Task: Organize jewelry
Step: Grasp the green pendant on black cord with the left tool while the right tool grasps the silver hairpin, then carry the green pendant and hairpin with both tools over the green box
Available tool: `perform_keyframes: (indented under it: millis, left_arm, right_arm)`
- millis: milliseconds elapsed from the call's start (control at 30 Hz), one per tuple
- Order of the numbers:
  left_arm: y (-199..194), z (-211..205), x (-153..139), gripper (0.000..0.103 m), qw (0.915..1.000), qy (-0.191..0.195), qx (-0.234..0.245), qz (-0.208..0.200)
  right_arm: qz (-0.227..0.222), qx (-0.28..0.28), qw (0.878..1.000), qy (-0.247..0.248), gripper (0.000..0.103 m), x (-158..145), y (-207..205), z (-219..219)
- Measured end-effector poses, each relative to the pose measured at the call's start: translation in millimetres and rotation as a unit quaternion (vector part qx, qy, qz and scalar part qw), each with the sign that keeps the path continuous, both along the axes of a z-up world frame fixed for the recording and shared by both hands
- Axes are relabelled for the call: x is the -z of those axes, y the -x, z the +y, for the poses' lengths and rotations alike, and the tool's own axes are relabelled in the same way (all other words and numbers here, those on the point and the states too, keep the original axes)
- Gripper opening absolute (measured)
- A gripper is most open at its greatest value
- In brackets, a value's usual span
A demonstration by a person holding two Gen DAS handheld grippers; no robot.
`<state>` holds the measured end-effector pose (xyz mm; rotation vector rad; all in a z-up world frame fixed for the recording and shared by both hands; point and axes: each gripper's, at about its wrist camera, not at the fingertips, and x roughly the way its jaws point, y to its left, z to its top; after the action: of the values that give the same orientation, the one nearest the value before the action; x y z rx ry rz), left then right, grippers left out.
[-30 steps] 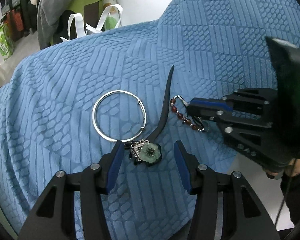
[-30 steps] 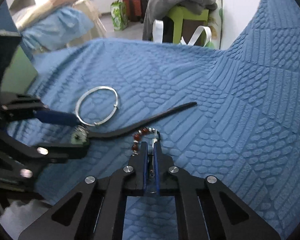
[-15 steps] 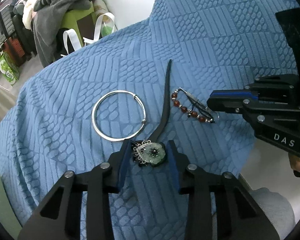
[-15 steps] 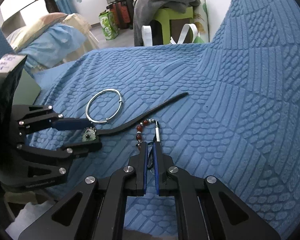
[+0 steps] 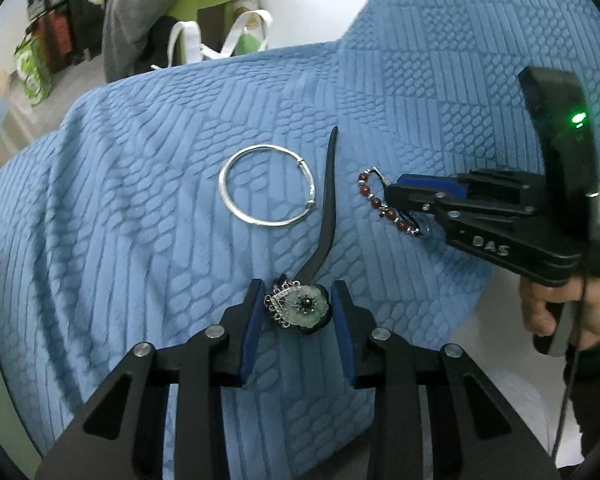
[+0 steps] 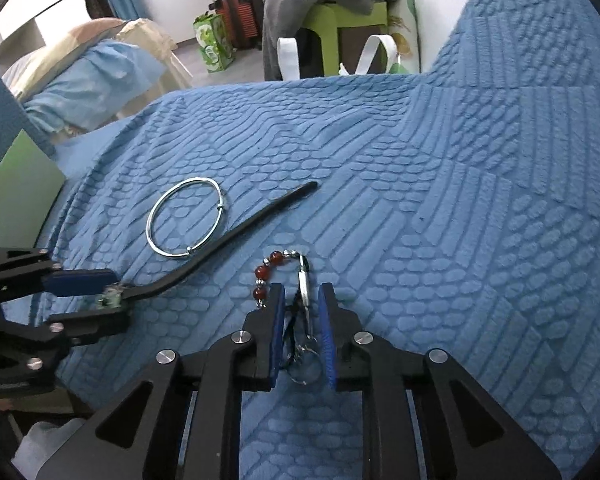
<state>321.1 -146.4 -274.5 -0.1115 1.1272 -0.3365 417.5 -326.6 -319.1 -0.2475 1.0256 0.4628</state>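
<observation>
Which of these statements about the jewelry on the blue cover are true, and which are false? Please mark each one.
1. The silver bangle lies flat on the blue cover. True.
2. The left gripper has its fingers on either side of the green flower hairpin. True.
3. The red bead chain lies inside the bangle. False: it lies apart, on the far side of the hairpin's black stick.
4. The right gripper is fully closed. False: there is a gap, with the chain's ring between the fingers.

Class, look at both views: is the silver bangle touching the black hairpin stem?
Cannot tell. In the left wrist view the bangle seems just clear of the stem; in the right wrist view its clasp end appears to meet it.
</observation>
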Motion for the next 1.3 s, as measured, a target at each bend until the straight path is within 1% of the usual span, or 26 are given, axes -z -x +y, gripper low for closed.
perform_keyframes:
  millis: [67,100,167,267,367,433,500,833,933,1100,1300]
  left_arm:
    - [2.9,4.1,-2.5,0.034,0.9999,0.006,-0.009,-0.001]
    - [3.9,6.4,-4.5,0.034,0.9998,0.011,-0.015,-0.001]
    - [2.9,8.5,-7.3,0.034,0.9995,0.02,-0.025,0.002]
    - [6.4,10.5,-16.0,0.034,0.9991,0.028,-0.03,-0.006]
    - [12.4,15.3,-24.6,0.034,0.9986,0.035,-0.038,-0.012]
    - [15.1,19.9,-28.7,0.034,0.9981,0.044,-0.042,-0.009]
    - [19.2,22.6,-33.5,0.034,0.9978,0.045,-0.048,-0.012]
    - [46.2,43.2,-56.8,0.034,0.9952,0.057,-0.074,-0.027]
    - [53.5,50.9,-61.8,0.034,0.9944,0.059,-0.082,-0.03]
    - [65.3,62.7,-75.2,0.034,0.9931,0.064,-0.089,-0.041]
    - [77.5,82.6,-101.8,0.034,0.9907,0.067,-0.1,-0.063]
  right_arm:
    - [-0.013,-0.005,1.0,0.018,0.011,1.8,0.2,6.0]
    - [-0.018,-0.007,1.0,0.024,0.006,2.2,0.7,8.5]
    - [-0.016,-0.002,1.0,0.021,0.003,1.4,1.0,10.3]
    - [-0.023,0.003,1.0,0.016,0.003,-7.1,5.4,13.8]
    - [-0.034,0.011,0.999,0.004,0.003,-22.7,12.2,14.0]
    - [-0.04,0.017,0.999,0.002,0.003,-32.4,17.9,15.5]
    - [-0.043,0.025,0.999,0.0,0.003,-39.9,23.7,17.2]
    - [-0.04,0.057,0.997,-0.024,0.003,-57.9,63.1,24.1]
    - [-0.05,0.069,0.996,-0.027,0.003,-64.9,75.7,27.8]
    - [-0.057,0.084,0.994,-0.042,0.003,-80.0,93.8,38.8]
    - [-0.073,0.079,0.993,-0.052,0.003,-106.6,109.7,64.9]
